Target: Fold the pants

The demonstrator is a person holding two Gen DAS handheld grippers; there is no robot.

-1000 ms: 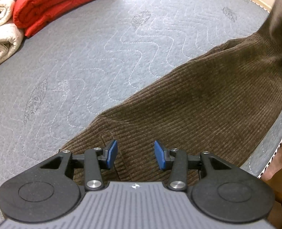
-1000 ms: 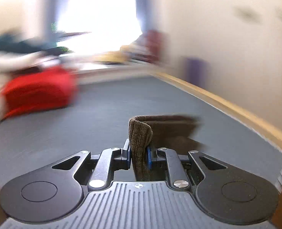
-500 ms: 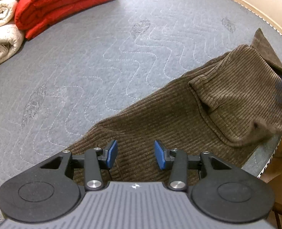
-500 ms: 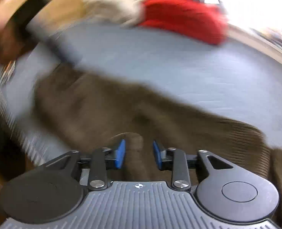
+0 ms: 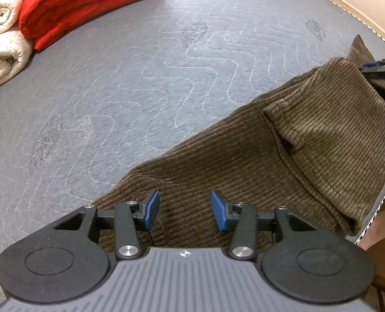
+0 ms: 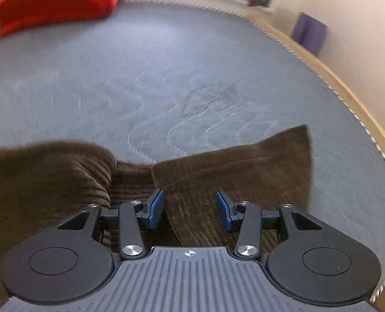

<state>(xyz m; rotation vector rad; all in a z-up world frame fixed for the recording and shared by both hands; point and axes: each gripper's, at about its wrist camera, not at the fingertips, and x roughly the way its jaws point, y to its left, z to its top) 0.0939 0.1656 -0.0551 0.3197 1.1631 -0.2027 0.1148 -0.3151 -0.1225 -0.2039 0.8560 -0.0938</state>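
The brown corduroy pants (image 5: 257,161) lie on the grey quilted mattress (image 5: 140,78), filling the lower right of the left wrist view, with one end doubled back over the rest at the right edge. Step in hand: the first fold is laid and let go. The right gripper (image 6: 189,212) has just been opening; its jaws stand apart above the cloth with nothing pinched between them. The left gripper (image 5: 183,212) likewise stands released over the near end of the pants. Next move, as judged: lower one or both grippers onto a free edge, pinch both layers and carry them across squarely. The red blanket (image 5: 83,2) lies at upper left, well apart.
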